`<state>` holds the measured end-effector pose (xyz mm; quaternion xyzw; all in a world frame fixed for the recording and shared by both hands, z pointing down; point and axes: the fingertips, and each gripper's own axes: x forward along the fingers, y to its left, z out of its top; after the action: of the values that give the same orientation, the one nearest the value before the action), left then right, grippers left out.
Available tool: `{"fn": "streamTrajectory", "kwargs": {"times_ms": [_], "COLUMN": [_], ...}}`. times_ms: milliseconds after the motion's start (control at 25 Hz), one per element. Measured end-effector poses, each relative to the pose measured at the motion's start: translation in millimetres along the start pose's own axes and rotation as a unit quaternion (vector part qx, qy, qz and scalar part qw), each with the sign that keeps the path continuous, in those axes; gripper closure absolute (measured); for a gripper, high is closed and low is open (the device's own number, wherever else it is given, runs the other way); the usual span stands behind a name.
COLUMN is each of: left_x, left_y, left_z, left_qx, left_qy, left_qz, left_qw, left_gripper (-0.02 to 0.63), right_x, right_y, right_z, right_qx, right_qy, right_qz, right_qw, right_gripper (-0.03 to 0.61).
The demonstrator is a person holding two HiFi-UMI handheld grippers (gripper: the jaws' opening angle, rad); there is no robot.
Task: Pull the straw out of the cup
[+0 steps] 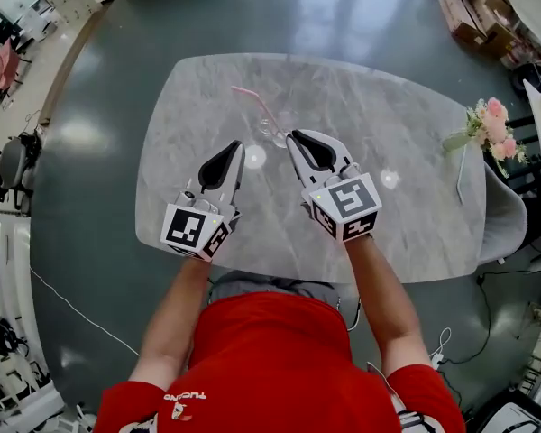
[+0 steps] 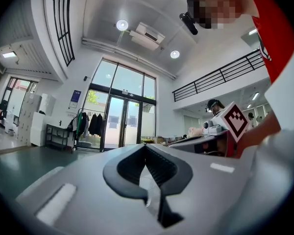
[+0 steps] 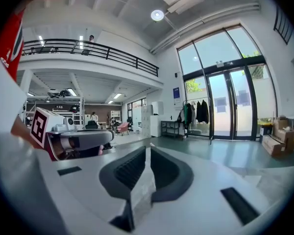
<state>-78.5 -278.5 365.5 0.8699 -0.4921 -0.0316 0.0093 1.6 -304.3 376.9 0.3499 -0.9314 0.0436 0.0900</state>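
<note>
The cup (image 1: 271, 130), a clear glass one, stands on the marble bench (image 1: 397, 206) near its middle, a little toward the far edge. The pink straw (image 1: 252, 104) is in it. The straw's lower end sits in the cup, and its long axis leans up and away toward the far left corner of the bench, so the free end is farther from me than the cup itself. Both of my tools are on the near side of the cup and point toward it. The right hand-held gripper (image 1: 292, 136) has its tip just beside the cup, on the cup's right, and I cannot tell if it touches the glass. The left hand-held gripper (image 1: 238, 145) is near the cup on the left but clearly apart from it, and it lies below the leaning straw's line. In my judgement the right one is nearer to the cup, while the left one is on the side where the straw leans. In both gripper views the jaws are together at the tips with nothing between them, and neither the cup nor the straw shows there. So both must open before I can take the straw or steady the cup.
</note>
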Motion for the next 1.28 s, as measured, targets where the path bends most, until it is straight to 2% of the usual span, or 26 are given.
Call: {"fn": "streamTrajectory", "kwargs": {"times_ms": [240,360,720,1280], "left_x": [19.1,27.5,40.2,41.0], "left_y": [10.4,13.1,21.9,34.9], "left_z": [-17.8,-28.3,-43.1,-56.3], "left_qx": [-0.008,-0.007,-0.017,-0.035], "left_qy": [0.015,0.022,0.035,0.051], "left_qz": [-0.016,-0.026,-0.032,-0.032], "left_qw": [0.9997,0.9994,0.9987,0.9976], "left_gripper": [0.609,0.609,0.609,0.609], "right_x": [23.5,34.7,76.9,131.7], "right_y": [-15.7,-20.7,-36.4,-46.3], "right_z": [-13.2,-23.4,-43.8,-82.2], "right_qx": [0.01,0.015,-0.003,-0.033], "right_qy": [0.02,0.036,0.09,0.198], "right_qz": [-0.014,-0.013,0.004,0.027], "right_qw": [1.0,0.999,0.996,0.979], "right_gripper": [0.571,0.505,0.466,0.431]}}
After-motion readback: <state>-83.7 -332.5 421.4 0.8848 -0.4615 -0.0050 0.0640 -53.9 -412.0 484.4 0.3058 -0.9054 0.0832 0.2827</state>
